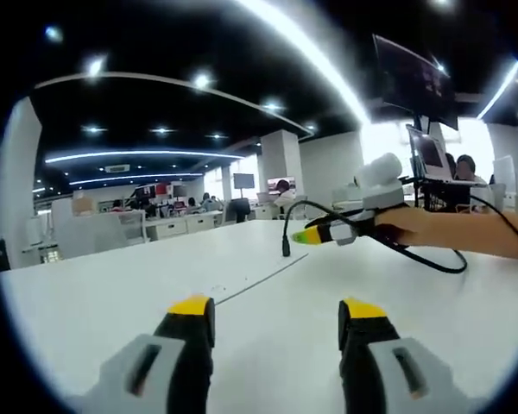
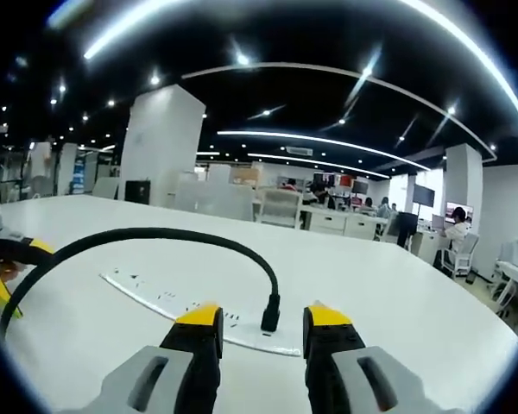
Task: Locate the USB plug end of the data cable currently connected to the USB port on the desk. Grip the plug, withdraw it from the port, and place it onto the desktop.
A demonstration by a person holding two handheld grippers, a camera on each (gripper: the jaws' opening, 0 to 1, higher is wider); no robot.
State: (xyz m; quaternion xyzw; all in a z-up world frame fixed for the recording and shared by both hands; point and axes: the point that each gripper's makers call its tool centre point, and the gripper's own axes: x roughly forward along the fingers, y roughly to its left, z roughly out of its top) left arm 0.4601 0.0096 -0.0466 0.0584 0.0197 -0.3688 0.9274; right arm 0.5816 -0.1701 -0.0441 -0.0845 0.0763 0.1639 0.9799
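Left gripper view, lower centre: the left gripper (image 1: 276,323), grey with yellow-tipped black jaws, stands open above the bare white desktop (image 1: 112,285), holding nothing. A thin seam in the desk runs diagonally from the jaws toward the frame centre. Just right of centre, the black USB plug (image 1: 286,247) stands upright with its lower end at the desk surface. Its black data cable (image 1: 432,263) arches up and right, passing the yellow tip of the right gripper (image 1: 315,235), held by a person's forearm (image 1: 466,231) entering from the right edge; whether these jaws are open or closed cannot be told here.

Right gripper view, left edge: part of the other gripper shows, with the cable looping from it across the frame. Lower centre: the right gripper (image 2: 263,323) has its jaws open, not touching the plug, which stands upright between and just beyond the tips on a flat white strip (image 2: 155,297) set in the desktop. This strip appears only as a thin line in the left gripper view.
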